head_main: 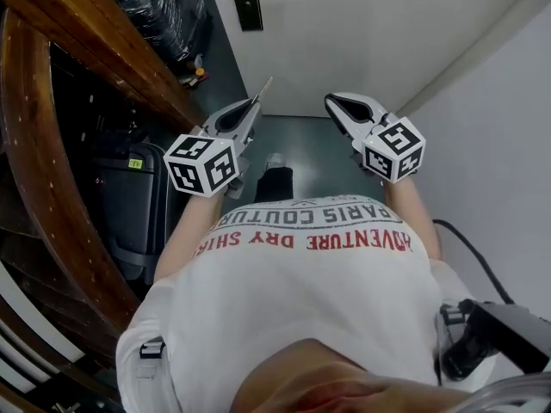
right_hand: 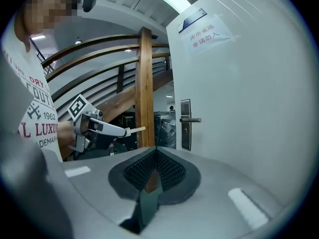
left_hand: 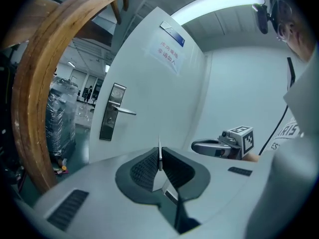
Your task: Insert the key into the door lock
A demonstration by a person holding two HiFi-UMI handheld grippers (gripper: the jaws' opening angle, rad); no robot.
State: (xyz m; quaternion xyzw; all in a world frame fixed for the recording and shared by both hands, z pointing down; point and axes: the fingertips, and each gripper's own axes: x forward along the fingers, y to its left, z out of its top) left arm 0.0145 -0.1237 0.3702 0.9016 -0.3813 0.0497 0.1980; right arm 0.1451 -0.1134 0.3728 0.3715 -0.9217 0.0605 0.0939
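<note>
The white door (head_main: 362, 33) stands ahead, with a dark lock plate and lever handle (head_main: 248, 3) at its left edge, also seen in the left gripper view (left_hand: 110, 112) and the right gripper view (right_hand: 186, 124). My left gripper (head_main: 251, 108) is shut on a thin key (head_main: 263, 89). The key's blade sticks out forward edge-on between the pads (left_hand: 159, 156) and is still well short of the lock. The key (right_hand: 134, 130) also shows from the side. My right gripper (head_main: 331, 103) is shut on nothing (right_hand: 155, 153) and hangs level beside the left one.
A curved wooden stair rail (head_main: 34, 170) and a wooden post (right_hand: 145, 88) close off the left side. A black suitcase (head_main: 129, 196) and wrapped black bundles (head_main: 164, 11) sit behind it. A white wall (head_main: 499, 144) runs along the right, with a black cable (head_main: 469, 252) at its foot.
</note>
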